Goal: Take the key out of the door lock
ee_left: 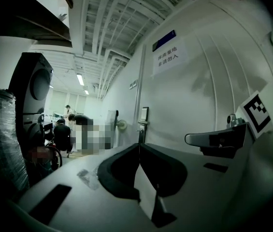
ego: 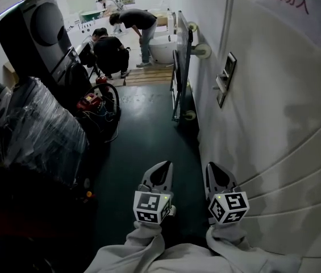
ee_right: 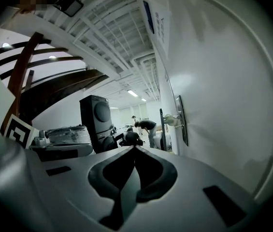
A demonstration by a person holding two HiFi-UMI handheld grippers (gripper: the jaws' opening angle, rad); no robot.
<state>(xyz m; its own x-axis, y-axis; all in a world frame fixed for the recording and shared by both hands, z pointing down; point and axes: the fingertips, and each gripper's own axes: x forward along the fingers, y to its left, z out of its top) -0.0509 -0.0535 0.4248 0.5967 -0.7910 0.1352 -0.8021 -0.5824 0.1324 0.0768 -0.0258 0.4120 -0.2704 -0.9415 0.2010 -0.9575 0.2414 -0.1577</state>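
Left gripper, right gripper: jaws together.

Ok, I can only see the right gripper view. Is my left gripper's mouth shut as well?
Observer: Yes. The left gripper view shows the left gripper with its jaws together and nothing between them.
Operator: And where are my two grippers?
Observer: In the head view they sit side by side, with the right gripper nearer the door. Both are low down and well short of the lock plate.
Operator: What's down on my left side?
Observer: A red thing with dark cables around it sits on the floor.
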